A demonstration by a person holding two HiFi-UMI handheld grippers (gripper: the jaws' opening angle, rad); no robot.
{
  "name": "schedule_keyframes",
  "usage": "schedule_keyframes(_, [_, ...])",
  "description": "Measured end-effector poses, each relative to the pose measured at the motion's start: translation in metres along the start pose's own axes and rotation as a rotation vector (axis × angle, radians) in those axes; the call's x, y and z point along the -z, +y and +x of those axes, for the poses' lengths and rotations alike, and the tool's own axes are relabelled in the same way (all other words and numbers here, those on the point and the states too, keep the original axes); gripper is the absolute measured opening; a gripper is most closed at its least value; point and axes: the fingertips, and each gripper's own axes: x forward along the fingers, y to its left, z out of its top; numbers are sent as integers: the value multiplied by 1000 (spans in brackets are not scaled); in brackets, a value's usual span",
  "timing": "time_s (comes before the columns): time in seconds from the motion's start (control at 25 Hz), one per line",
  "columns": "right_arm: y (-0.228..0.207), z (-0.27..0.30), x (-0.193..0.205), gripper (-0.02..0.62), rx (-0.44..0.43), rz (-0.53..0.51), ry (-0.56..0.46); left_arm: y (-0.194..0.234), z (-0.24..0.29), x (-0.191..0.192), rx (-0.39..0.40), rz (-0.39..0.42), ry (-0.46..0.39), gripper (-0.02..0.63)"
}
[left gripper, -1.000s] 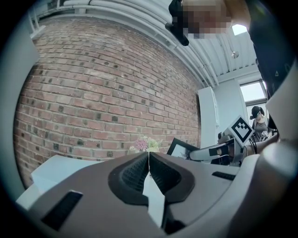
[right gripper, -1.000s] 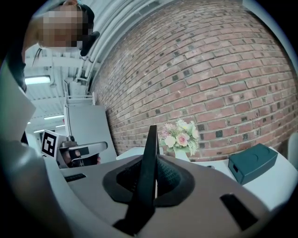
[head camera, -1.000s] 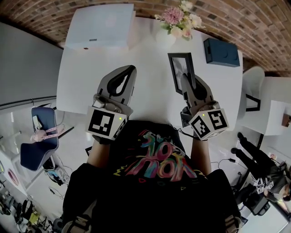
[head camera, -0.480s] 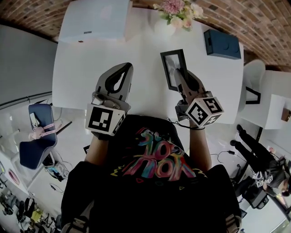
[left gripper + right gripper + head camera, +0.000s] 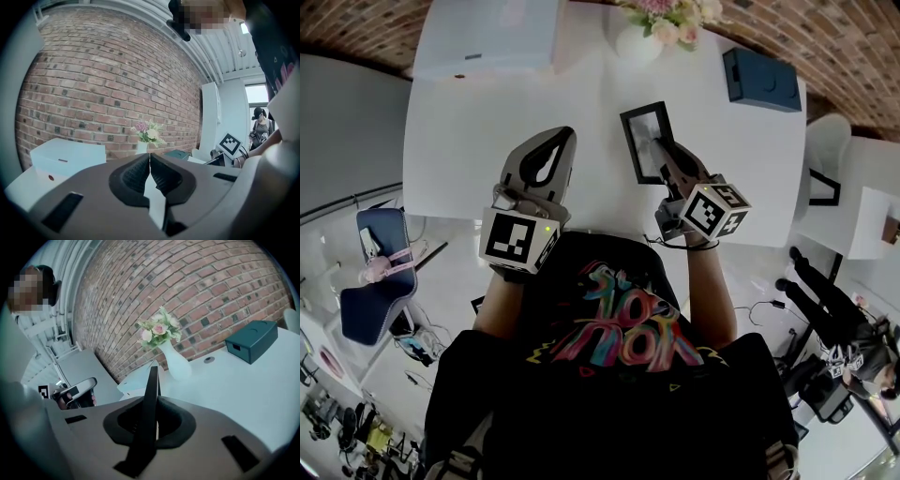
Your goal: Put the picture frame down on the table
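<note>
Grips thin black rectangular picture frame (image 5: 642, 131) in grey right gripper (image 5: 660, 155) above white table (image 5: 487, 112); holds grey left gripper (image 5: 563, 141) closed, empty. Next, probably: lower flat, unclamp.

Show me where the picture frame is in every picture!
Head view: the picture frame is upper middle, gripped by the right claw.
Left gripper view: I cannot make it out here.
Right gripper view: bottom middle, seen edge-on as a dark strip between the claw's jaws.
Shared landmark: the vase of flowers shows in all three.
</note>
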Motion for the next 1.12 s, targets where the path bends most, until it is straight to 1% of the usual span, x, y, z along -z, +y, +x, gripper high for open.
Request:
schedule_keyframes(0.2, [-14, 6, 15, 69, -11, 70, 14, 0, 2, 6, 0, -11, 12, 25])
schedule_keyframes(0.52, [-29, 12, 41, 71, -38, 135, 49, -4, 3, 14, 3, -20, 24, 25])
schedule_keyframes(0.88, [-41, 14, 66, 71, -39, 171, 88, -7, 0, 20, 2, -25, 35, 26])
schedule_keyframes(1.12, [-46, 15, 76, 72, -45, 187, 103, -7, -2, 21, -4, -26, 39, 25])
